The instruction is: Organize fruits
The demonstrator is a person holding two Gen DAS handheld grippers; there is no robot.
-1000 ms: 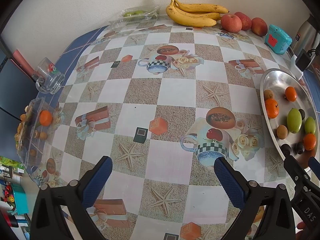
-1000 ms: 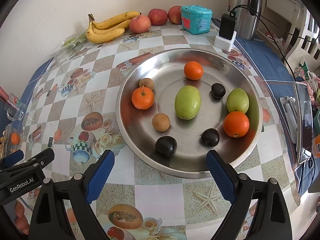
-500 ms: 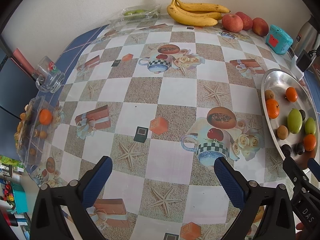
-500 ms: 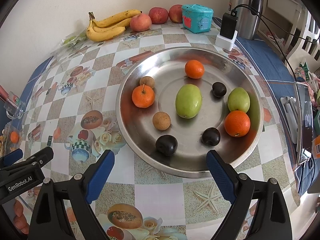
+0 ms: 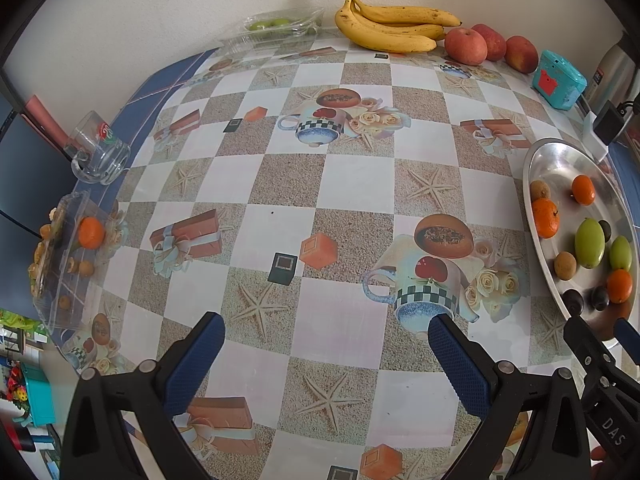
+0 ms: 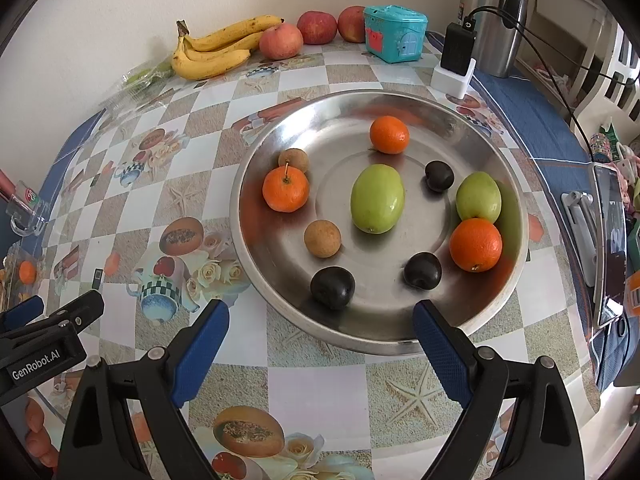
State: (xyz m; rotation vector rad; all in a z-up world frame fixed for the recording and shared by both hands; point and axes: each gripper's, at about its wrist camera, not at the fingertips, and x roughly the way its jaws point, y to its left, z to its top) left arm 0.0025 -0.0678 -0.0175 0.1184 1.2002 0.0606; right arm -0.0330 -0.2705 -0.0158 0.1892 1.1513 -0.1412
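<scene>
A round steel tray [image 6: 400, 338] lies on the patterned tablecloth and holds several fruits: oranges [image 6: 285, 189], green fruits [image 6: 377, 198], brown longans [image 6: 322, 238] and dark plums [image 6: 333, 287]. My right gripper [image 6: 320, 324] hovers open just before the tray's near rim, nothing between its blue pads. In the left wrist view the same tray [image 5: 538, 160] sits at the right edge. My left gripper [image 5: 326, 340] stands open above bare tablecloth, holding nothing. Bananas [image 5: 390, 26] and red apples [image 5: 466, 46] lie along the back wall.
A clear plastic box [image 5: 60, 252] with an orange and small fruits sits at the table's left edge, beside a glass mug [image 5: 98, 148]. Another clear box with green fruits [image 5: 276, 28] is at the back. A teal toy box [image 6: 394, 34], a charger [image 6: 456, 60] and a steel kettle [image 6: 496, 12] stand back right.
</scene>
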